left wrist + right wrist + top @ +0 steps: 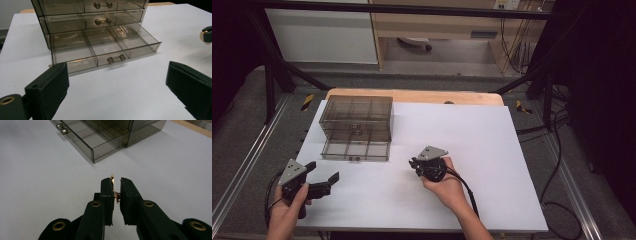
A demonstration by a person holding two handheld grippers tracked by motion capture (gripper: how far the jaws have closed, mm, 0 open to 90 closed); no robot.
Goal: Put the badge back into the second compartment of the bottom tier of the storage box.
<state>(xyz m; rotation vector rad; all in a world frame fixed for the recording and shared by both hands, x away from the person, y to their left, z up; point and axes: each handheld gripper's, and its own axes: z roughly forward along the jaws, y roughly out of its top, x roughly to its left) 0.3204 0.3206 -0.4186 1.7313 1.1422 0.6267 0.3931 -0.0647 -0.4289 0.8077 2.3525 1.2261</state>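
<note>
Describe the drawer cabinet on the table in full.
The drawer cabinet is a smoky, see-through plastic box with three stacked drawers, each divided into compartments and fitted with a small clear bar handle. The bottom drawer is pulled out and looks empty; the two above are shut. It stands upright on the white table, at the far left, touched by neither gripper.

Overhead camera; gripper cameras facing drawer unit (95,32)
</note>
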